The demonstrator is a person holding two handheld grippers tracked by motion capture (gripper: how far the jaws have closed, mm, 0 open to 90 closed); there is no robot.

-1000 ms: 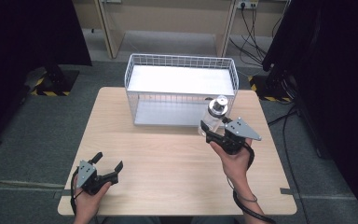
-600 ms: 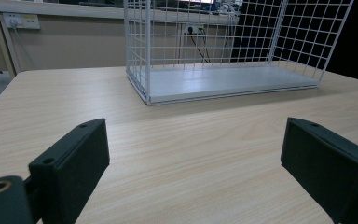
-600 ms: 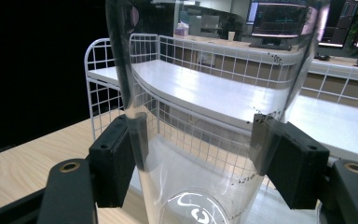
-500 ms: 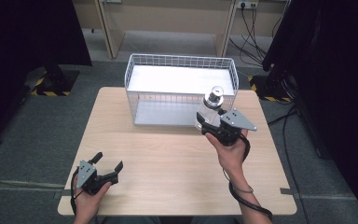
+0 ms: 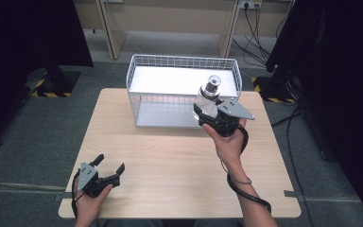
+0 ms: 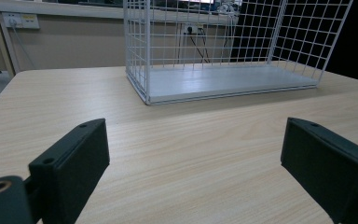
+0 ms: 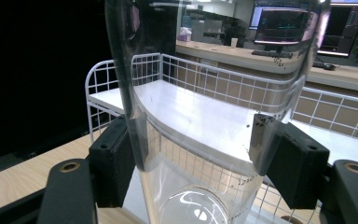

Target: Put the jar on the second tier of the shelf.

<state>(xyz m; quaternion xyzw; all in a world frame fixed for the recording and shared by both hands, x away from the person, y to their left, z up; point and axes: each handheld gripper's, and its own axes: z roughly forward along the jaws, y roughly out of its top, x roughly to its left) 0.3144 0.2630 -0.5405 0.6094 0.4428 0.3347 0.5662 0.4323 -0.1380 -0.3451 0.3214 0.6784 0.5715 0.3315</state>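
Over the table, high view: the right gripper [image 5: 207, 112] clenched a clear jar [image 5: 209, 96] with a metal lid, now raised and carried closer over the wire basket's [image 5: 134, 71] front rim than a second earlier (likely about to go in).
Left gripper view: the left gripper [image 6: 193, 154] rested released, nothing between its jaws, on the table [image 6: 200, 135].
Right gripper view: pads [image 7: 114, 158] pressed both sides of the jar [image 7: 205, 93], basket [image 7: 205, 79] just beyond.

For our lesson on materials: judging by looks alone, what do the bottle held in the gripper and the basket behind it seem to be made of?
Bottle: seemingly clear glossy plastic or glass, since the basket shows through its wall; its cap looks like shiny metal, though that is uncertain.
Basket: apparently thin white-coated metal wire in an open grid, with a smooth white floor panel.
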